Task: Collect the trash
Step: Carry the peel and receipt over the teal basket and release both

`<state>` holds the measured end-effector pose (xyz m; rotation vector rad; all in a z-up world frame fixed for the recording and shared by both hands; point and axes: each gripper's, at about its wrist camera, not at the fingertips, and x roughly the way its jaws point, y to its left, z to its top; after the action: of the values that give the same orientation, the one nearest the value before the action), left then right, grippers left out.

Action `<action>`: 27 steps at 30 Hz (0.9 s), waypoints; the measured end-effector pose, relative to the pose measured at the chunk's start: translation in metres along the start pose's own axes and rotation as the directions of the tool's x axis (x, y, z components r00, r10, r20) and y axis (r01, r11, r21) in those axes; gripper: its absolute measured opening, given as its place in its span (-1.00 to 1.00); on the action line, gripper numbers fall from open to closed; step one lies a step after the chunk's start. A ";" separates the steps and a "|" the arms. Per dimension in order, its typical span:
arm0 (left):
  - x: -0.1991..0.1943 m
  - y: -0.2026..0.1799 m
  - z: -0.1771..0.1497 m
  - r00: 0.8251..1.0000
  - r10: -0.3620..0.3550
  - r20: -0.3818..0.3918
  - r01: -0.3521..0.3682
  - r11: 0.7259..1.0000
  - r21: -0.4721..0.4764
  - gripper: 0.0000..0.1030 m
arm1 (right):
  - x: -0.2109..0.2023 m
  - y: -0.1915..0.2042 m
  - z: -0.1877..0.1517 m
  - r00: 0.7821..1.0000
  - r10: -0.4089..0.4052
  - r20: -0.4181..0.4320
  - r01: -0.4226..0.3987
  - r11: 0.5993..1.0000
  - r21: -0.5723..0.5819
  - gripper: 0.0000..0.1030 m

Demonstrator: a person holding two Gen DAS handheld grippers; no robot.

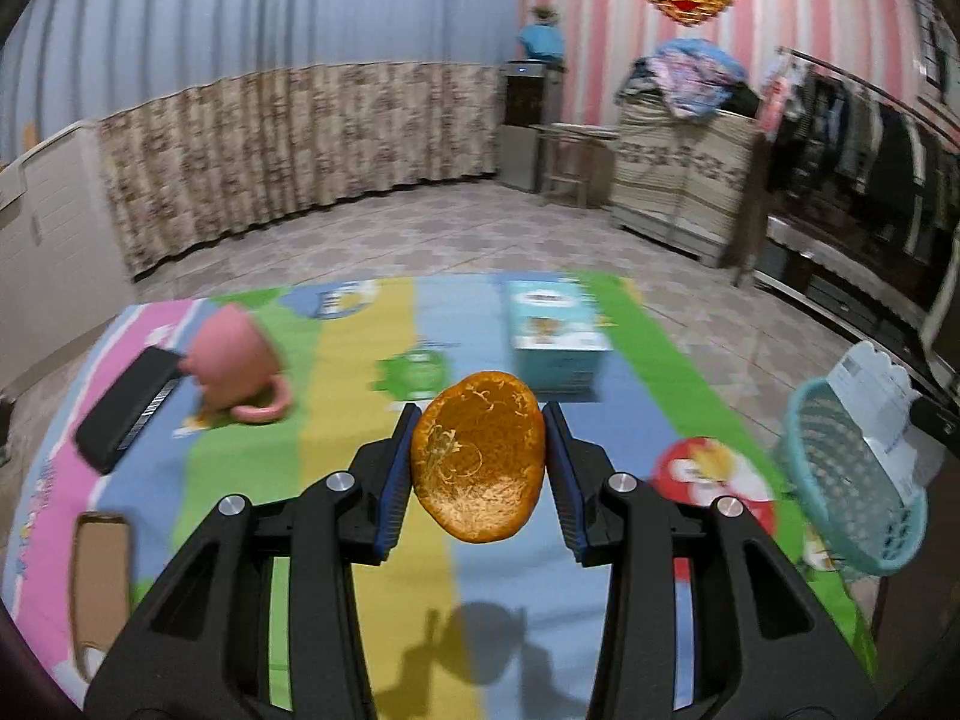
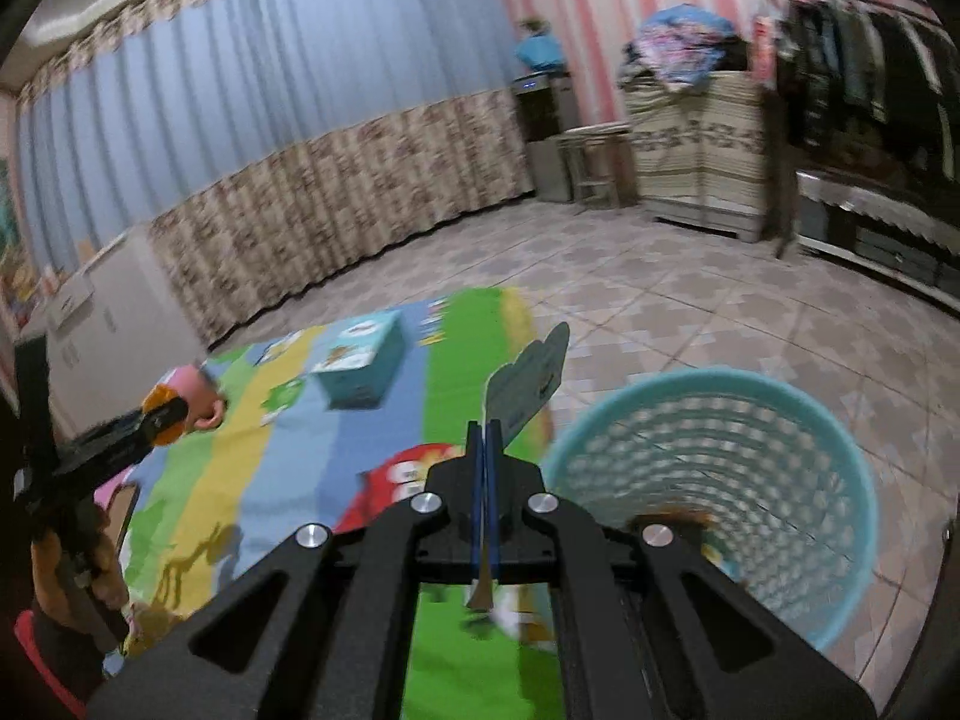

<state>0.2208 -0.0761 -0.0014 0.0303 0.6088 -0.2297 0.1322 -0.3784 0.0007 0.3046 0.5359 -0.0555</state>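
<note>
I saw an orange peel (image 1: pixel 478 456) between black fingers (image 1: pixel 393 480) with blue pads. The mat (image 1: pixel 360 480) had pink, blue, green and yellow stripes with cartoon figures. The basket (image 2: pixel 714 480) was teal with small holes, the mug (image 1: pixel 234 366) pink, the box (image 1: pixel 555 336) light blue.

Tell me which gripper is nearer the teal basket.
Right. The right gripper, shut on a card, is just beside the basket; the left gripper, holding the peel, is over the mat, farther off.
</note>
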 end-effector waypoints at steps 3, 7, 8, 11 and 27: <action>0.006 -0.036 0.000 0.999 -0.049 -0.008 0.049 0.998 0.032 -0.23 | -0.005 -0.030 0.003 0.999 -0.034 0.013 0.034 0.999 0.029 -0.97; 0.017 -0.089 -0.001 0.993 -0.120 -0.023 0.121 0.989 0.080 -0.23 | -0.007 -0.061 0.003 0.998 -0.059 0.007 0.059 0.997 0.046 -0.97; 0.020 -0.102 -0.002 0.990 -0.139 -0.028 0.141 0.986 0.090 -0.23 | -0.005 -0.068 0.003 0.998 -0.069 0.001 0.069 0.997 0.044 -0.97; 0.028 -0.141 -0.005 0.978 -0.204 -0.040 0.207 0.972 0.113 -0.23 | -0.002 -0.083 0.001 0.996 -0.084 -0.017 0.085 0.996 0.040 -0.97; 0.052 -0.241 -0.011 0.943 -0.321 -0.086 0.330 0.934 0.138 0.48 | -0.005 -0.126 -0.002 0.995 -0.101 -0.020 0.102 0.990 0.097 -0.98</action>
<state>0.2025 -0.3203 -0.0306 0.0829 0.6558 -0.5994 0.1107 -0.4979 -0.0325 0.3732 0.5647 -0.1783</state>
